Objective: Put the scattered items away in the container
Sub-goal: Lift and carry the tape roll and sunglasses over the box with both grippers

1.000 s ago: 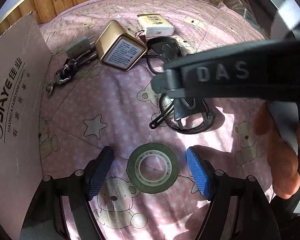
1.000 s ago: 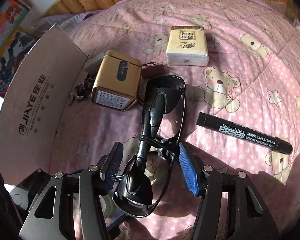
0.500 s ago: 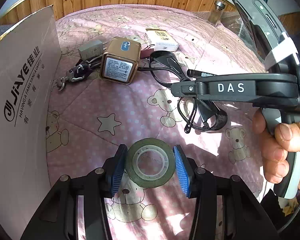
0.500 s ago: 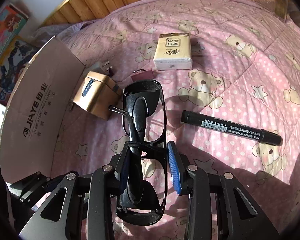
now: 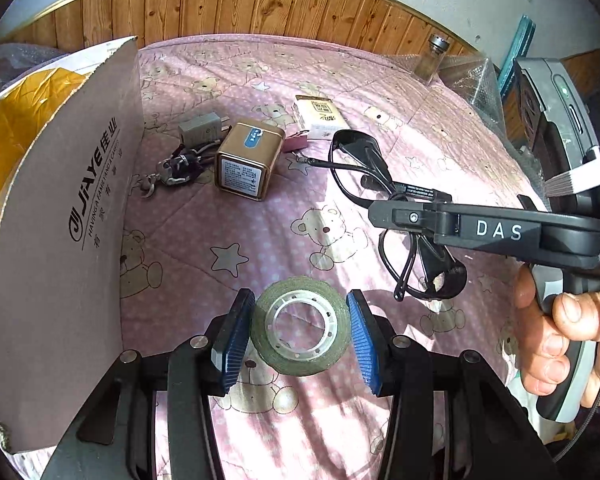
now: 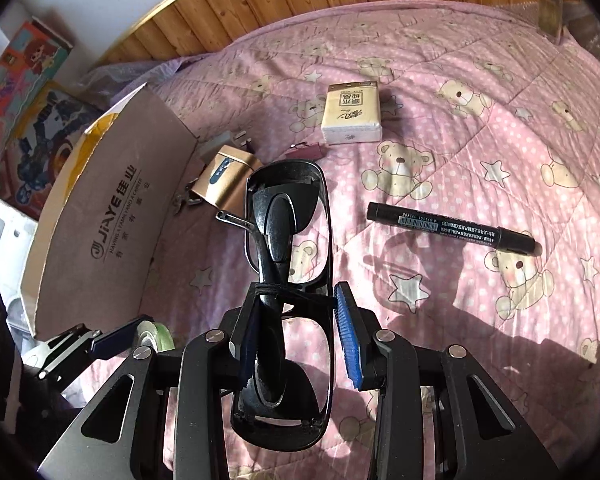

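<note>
A green tape roll (image 5: 300,334) sits between the blue pads of my left gripper (image 5: 298,336), which is shut on it just above the pink bedspread (image 5: 228,236). My right gripper (image 6: 296,340) is shut on the bridge of black glasses (image 6: 288,240), held off the bed. The left wrist view shows the glasses (image 5: 374,168) hanging from the right gripper (image 5: 392,216). The open cardboard box (image 5: 60,220) stands close on the left. On the bed lie a black marker (image 6: 452,228), a tissue pack (image 6: 352,116) and a gold tin (image 5: 250,164).
A grey charger (image 5: 200,128), a bunch of keys (image 5: 176,166) and a small pink clip (image 5: 296,142) lie near the tin. A glass jar (image 5: 434,56) stands at the far right edge. A hand (image 5: 560,340) holds the right gripper's handle. Wooden panelling lines the back.
Both grippers have closed, the left on the tape roll and the right on the glasses. Both have then risen from the bedspread with their loads.
</note>
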The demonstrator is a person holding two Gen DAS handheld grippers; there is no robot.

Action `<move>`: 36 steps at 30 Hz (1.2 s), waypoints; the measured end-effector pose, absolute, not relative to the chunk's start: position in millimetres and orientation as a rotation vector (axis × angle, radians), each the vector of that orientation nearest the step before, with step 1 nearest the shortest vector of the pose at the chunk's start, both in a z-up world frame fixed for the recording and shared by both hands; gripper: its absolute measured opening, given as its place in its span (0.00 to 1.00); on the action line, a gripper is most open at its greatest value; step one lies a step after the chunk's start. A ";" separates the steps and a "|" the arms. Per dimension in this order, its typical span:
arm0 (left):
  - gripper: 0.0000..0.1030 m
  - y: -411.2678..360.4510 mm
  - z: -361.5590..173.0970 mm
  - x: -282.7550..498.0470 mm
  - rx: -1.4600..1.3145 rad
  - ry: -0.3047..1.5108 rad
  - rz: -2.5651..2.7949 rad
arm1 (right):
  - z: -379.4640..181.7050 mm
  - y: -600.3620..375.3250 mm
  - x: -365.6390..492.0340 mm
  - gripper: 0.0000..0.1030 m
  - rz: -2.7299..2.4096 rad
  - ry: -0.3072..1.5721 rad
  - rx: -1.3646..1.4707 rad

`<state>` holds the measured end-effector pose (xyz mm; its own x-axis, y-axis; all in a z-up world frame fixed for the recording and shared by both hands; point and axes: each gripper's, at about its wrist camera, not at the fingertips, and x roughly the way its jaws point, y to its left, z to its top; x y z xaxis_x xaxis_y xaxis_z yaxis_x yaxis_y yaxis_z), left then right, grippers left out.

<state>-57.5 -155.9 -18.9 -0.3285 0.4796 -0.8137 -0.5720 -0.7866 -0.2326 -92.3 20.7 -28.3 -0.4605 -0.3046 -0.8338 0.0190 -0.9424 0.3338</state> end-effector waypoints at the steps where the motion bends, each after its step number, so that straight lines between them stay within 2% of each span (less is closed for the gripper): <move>1: 0.47 -155.6 -17.5 -57.5 -1.261 0.122 2.138 | -26.6 19.6 -89.9 0.35 -2.500 -0.409 1.509; 19: 0.47 -175.5 15.0 -39.7 -1.185 0.070 2.185 | -2.9 4.6 -55.0 0.35 -2.491 -0.386 1.448; 36: 0.47 -218.8 47.2 -49.5 -1.133 -0.096 2.259 | 26.6 -32.3 -43.4 0.35 -2.440 -0.258 1.362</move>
